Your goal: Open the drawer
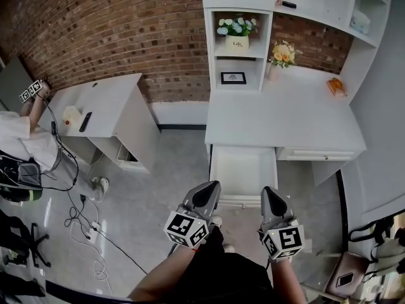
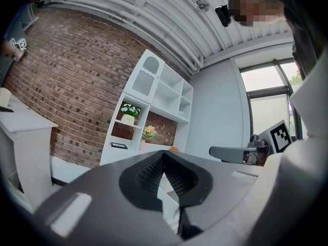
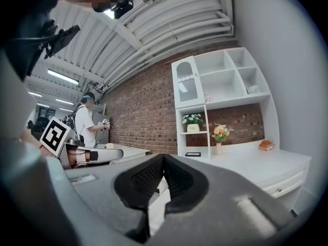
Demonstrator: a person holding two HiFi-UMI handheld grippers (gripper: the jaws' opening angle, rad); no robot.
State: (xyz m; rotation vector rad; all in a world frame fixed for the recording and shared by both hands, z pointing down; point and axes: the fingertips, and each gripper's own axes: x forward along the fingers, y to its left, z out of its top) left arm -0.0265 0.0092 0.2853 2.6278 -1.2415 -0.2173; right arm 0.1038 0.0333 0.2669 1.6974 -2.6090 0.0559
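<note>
The drawer stands pulled well out from under the front edge of the white table, its pale inside bare as far as the head view shows, so the opening looks done or all but done. The neighbouring drawer to its right sits flush and shut, which shows how far out this one is. The left tool and the right tool flank the drawer's front end, one by each corner, both pointing level towards the table. Each gripper view looks across at the shelves rather than down at the drawer front, so I judge both are held clear of it and not gripping. The left tool's ribbed pads meet at the tip with nothing between them, and the right tool's pads do the same – both clenched on air. That fits a finished pull: there is nothing left to grasp, and closed jaws held off the lip cannot snag it or nudge it back in
</note>
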